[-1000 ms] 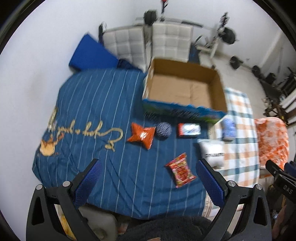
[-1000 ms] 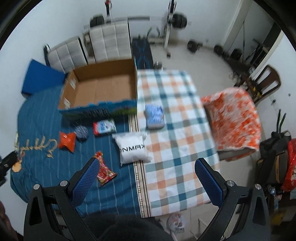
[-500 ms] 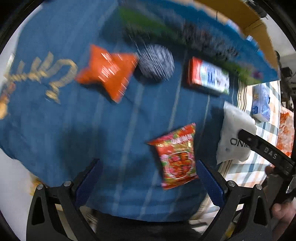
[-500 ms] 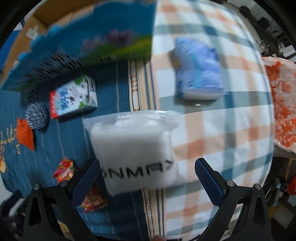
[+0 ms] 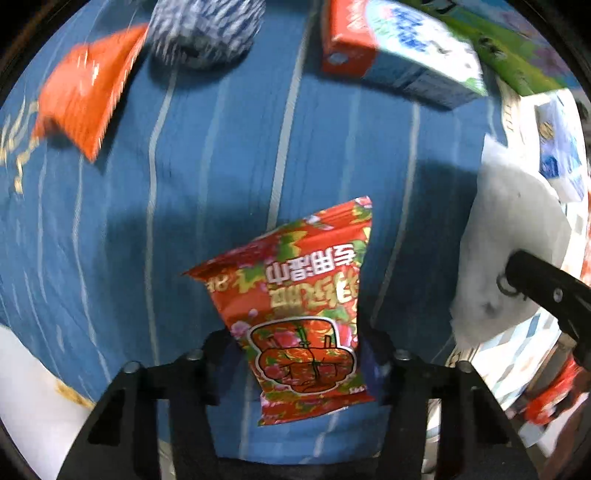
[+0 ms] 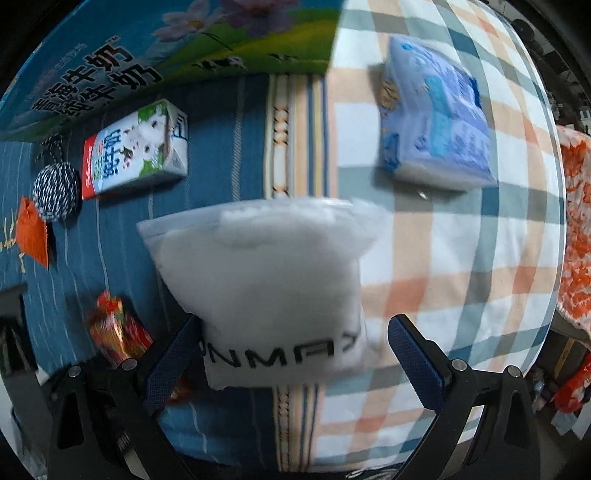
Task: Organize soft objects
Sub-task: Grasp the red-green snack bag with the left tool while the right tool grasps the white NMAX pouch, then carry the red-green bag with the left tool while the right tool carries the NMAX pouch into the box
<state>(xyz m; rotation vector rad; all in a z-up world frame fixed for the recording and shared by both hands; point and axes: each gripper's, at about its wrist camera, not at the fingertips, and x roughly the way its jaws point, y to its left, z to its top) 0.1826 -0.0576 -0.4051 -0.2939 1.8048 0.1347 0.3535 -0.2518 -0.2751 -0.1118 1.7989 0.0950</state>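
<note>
My left gripper (image 5: 301, 360) is shut on the lower part of a red snack packet (image 5: 299, 306) that lies on the blue striped blanket (image 5: 221, 184). My right gripper (image 6: 291, 350) is open, its fingers either side of the near end of a white stuffing bag (image 6: 266, 280) with black letters. The left finger touches the bag's edge. The bag also shows at the right of the left wrist view (image 5: 513, 251). The snack packet also shows in the right wrist view (image 6: 114, 328).
An orange packet (image 5: 85, 88), a black-and-white yarn ball (image 5: 203, 29) and a milk carton (image 5: 399, 51) lie beyond the snack. A blue tissue pack (image 6: 436, 125) lies on the checked cloth (image 6: 461, 277). The cardboard box wall (image 6: 166, 55) stands behind.
Both grippers have come down close to the bed. The left one has closed on the red snack packet. The right one has moved in around the white bag.
</note>
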